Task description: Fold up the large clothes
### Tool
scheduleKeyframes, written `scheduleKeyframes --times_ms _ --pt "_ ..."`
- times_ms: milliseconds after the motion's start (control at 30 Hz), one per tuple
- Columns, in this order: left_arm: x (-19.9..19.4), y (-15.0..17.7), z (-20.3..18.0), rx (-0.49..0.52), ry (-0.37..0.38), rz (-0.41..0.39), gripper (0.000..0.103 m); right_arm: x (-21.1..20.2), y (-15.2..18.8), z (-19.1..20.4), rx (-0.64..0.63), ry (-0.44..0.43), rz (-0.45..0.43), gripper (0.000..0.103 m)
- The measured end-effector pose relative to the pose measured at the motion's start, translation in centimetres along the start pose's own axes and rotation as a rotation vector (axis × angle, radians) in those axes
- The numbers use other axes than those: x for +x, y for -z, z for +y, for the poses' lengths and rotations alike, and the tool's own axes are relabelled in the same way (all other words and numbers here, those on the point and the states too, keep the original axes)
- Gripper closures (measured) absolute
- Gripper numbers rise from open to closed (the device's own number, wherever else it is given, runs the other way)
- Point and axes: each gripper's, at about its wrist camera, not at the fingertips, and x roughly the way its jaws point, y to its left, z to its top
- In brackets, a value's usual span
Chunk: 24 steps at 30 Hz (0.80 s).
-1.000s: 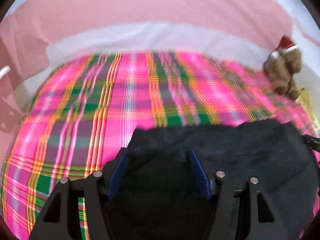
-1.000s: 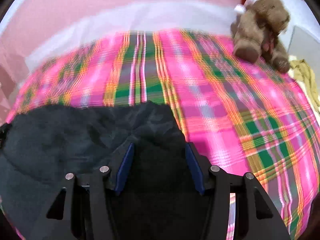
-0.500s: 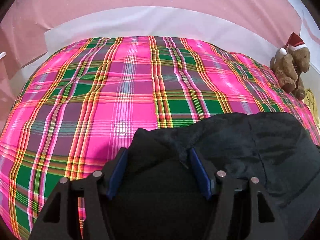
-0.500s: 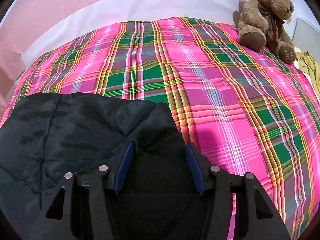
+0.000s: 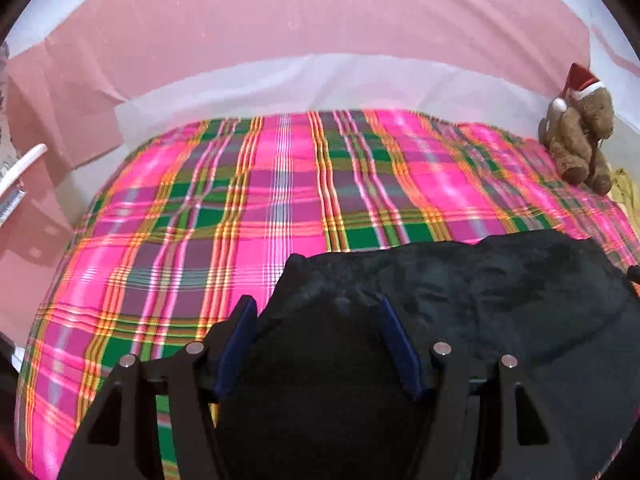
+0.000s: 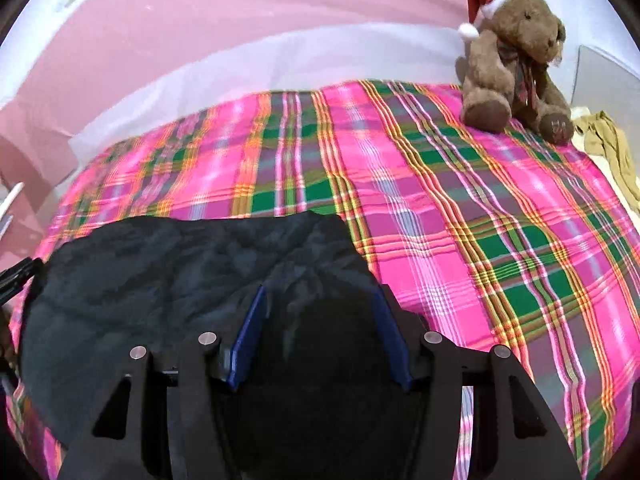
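A dark padded garment point(image 5: 500, 292) point(image 6: 160, 276) lies on the near part of a pink, green and yellow plaid bedspread point(image 5: 280, 208) point(image 6: 460, 208), its far edge running roughly straight across the plaid. The left gripper point(image 5: 316, 312) has one corner of the garment bunched between its blue-lined fingers point(image 5: 240, 332), which stand partly apart around the thick fabric. The right gripper point(image 6: 320, 304) holds the opposite corner the same way, fingers point(image 6: 250, 328) spread about as wide; whether either pinch is firm is hard to judge, since dark cloth hides the tips. Beyond the garment, at the bedspread's far right corner, sits a brown teddy bear in a Santa hat point(image 5: 580, 136) point(image 6: 516, 56), with a yellowish cloth point(image 6: 608, 148) just beside it. A pink wall point(image 5: 300, 20) rises past the bedspread's far edge
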Motion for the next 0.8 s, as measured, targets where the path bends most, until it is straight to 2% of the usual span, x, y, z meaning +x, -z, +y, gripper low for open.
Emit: scheduleKeyframes --times_ms 67,133,233,333,567,700,800 --pt "-1.9 0.4 0.2 -0.009 0.004 -0.024 0.037 -1.6 1.0 0.2 -0.01 -0.017 -0.016 0.046" --pt "-3.6 0.9 0.4 -0.014 0.013 -0.045 0.037 -2.8 2.1 0.3 -0.015 -0.029 -0.023 0.04" --pt "-5.9 2.7 0.9 -0.024 0.029 -0.067 0.037 -4.9 4.5 -0.3 -0.002 -0.048 -0.043 0.04" --pt "-7.3 5.3 2.0 -0.043 0.042 -0.067 0.037 -5.6 6.8 -1.4 0.023 -0.044 -0.024 0.04" --pt "-5.8 10.8 4.2 -0.131 0.061 0.023 0.037 -4.2 10.5 -3.8 0.104 -0.06 0.056 0.04" --pt "-4.4 11.1 4.3 -0.168 0.096 0.041 0.035 -2.8 10.5 -4.8 0.145 -0.089 0.073 0.033" --pt "-3.4 10.3 4.1 -0.175 0.105 0.05 0.035 -1.9 10.0 -5.3 0.173 -0.122 0.086 0.031"
